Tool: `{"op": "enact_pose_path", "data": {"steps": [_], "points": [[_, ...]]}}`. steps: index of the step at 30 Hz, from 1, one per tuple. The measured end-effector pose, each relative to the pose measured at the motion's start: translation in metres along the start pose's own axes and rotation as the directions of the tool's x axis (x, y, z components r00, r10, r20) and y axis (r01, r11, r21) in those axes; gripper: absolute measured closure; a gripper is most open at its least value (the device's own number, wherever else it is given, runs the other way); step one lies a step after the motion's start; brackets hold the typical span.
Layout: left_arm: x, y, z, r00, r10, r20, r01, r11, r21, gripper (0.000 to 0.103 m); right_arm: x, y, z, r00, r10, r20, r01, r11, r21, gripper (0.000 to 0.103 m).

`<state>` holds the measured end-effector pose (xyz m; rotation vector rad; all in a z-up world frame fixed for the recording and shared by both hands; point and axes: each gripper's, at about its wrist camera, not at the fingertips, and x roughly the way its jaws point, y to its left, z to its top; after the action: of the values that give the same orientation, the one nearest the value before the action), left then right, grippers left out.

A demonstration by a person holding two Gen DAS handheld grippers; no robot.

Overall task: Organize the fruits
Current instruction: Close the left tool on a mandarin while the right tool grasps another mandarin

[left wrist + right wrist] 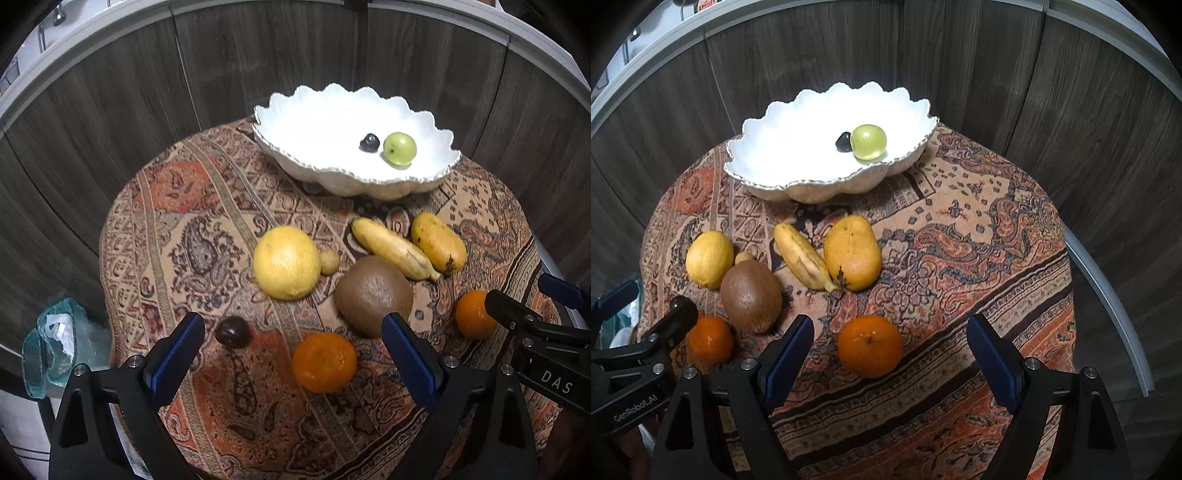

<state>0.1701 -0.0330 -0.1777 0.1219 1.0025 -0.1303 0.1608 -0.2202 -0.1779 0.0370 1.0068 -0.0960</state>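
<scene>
Blue-padded left gripper [291, 354]: jaws wide apart, nothing held, over near orange [324, 362] | right gripper [890, 354]: jaws apart, empty, over right orange [870, 345] | kiwi [373, 295], lemon [286, 262], banana [393, 248], mango [438, 242] on patterned cloth [207, 229] | far: white bowl [295, 122] with green fruit [399, 148]

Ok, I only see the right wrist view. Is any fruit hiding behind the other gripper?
Observer: Yes. A dark round fruit lies on the cloth, beside the near orange.
Operator: Is the left gripper holding something?
Observer: No. The left gripper is open and empty; the near orange lies in front of it, not gripped.
</scene>
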Motion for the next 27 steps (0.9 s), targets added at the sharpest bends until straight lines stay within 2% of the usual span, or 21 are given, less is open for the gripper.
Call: {"op": "enact_pose_path", "data": {"steps": [6, 14, 20, 22, 27], "points": [[0.017, -0.003, -0.01, 0.998, -0.015, -0.063, 0.016, 1.0, 0.014, 0.009, 0.01, 0.0, -0.008, 1.0, -0.002, -0.026, 0.002, 1.0, -0.007, 0.018], [0.033, -0.007, -0.02, 0.994, -0.028, -0.11, 0.03, 0.999, 0.014, 0.015, 0.021, 0.001, -0.013, 0.999, 0.006, -0.051, -0.007, 1.0, -0.015, 0.018], [0.045, -0.006, -0.023, 0.989, -0.036, -0.142, 0.037, 0.999, 0.007, 0.026, 0.032, 0.005, -0.017, 0.998, 0.012, -0.069, -0.014, 1.0, -0.017, 0.02], [0.048, -0.007, -0.024, 0.987, -0.04, -0.153, 0.042, 0.999, 0.011, 0.031, 0.036, 0.006, -0.018, 0.997, 0.017, -0.076, -0.018, 1.0, -0.021, 0.024], [0.054, -0.009, -0.024, 0.984, -0.056, -0.169, 0.06, 0.998, 0.016, 0.041, 0.047, 0.007, -0.021, 0.993, 0.042, -0.11, -0.044, 0.999, -0.013, 0.043]]}}
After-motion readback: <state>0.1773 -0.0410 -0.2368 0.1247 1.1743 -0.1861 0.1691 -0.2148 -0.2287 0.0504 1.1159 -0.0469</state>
